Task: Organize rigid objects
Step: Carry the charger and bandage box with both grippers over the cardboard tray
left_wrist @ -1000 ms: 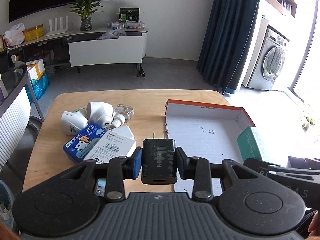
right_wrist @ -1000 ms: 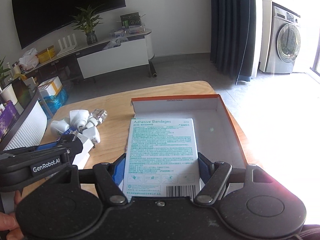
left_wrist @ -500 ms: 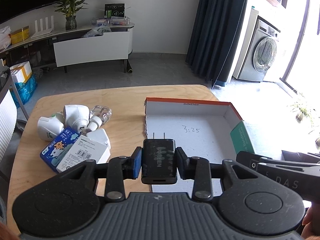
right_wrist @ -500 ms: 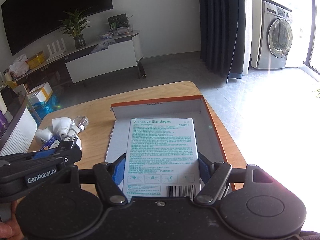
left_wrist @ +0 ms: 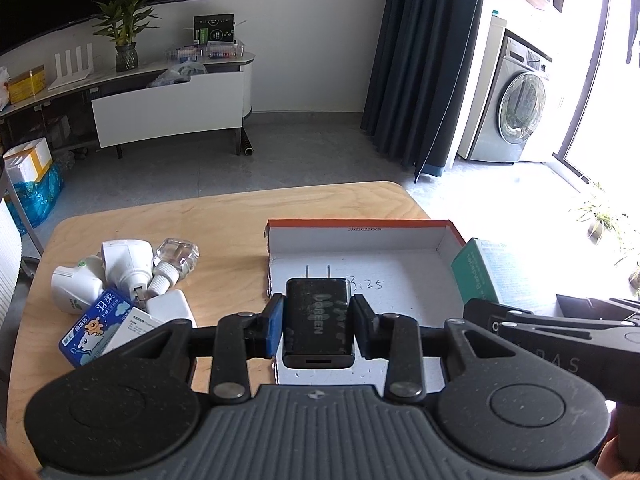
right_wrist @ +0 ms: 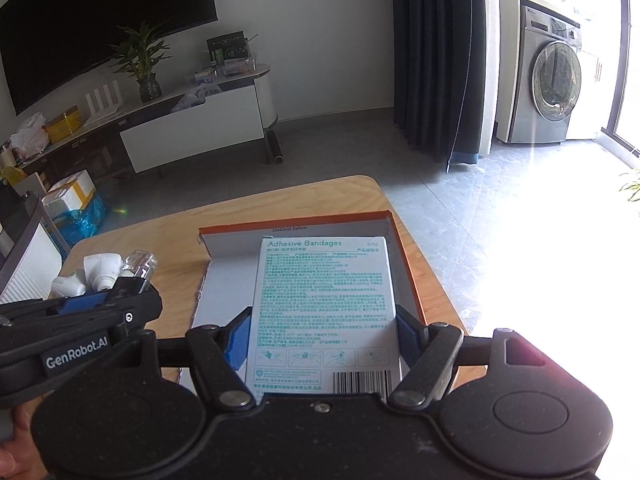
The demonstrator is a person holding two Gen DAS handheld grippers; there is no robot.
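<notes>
A smooth, black, block-shaped charger point(left_wrist: 318, 322) with two thin metal prongs at its far end is clamped between the blue-padded fingers of the left gripper point(left_wrist: 318, 320), which are drawn in narrow against its flat sides; it is held above the near left part of a shallow cardboard tray point(left_wrist: 400, 276), white inside with an orange outer rim and handwritten marks on its floor. A flat, rectangular card box of adhesive bandages point(right_wrist: 325, 312), printed in fine teal text with a barcode at its near end, is gripped across its width by the right gripper point(right_wrist: 322, 338), whose fingers are set wide to span it; the box is held over the right side of the same tray point(right_wrist: 224, 276). The tray is set on a pale wooden table point(left_wrist: 200, 224) with visible grain and rounded corners. On the table, left of the tray, a cluster is seen: two rounded white plastic plug-in units point(left_wrist: 104, 268), a clear faceted bottle point(left_wrist: 176, 258) with a ribbed white neck, a blue printed packet point(left_wrist: 94, 326) and a small white box point(left_wrist: 132, 326). Whether these touch one another throughout cannot be told
</notes>
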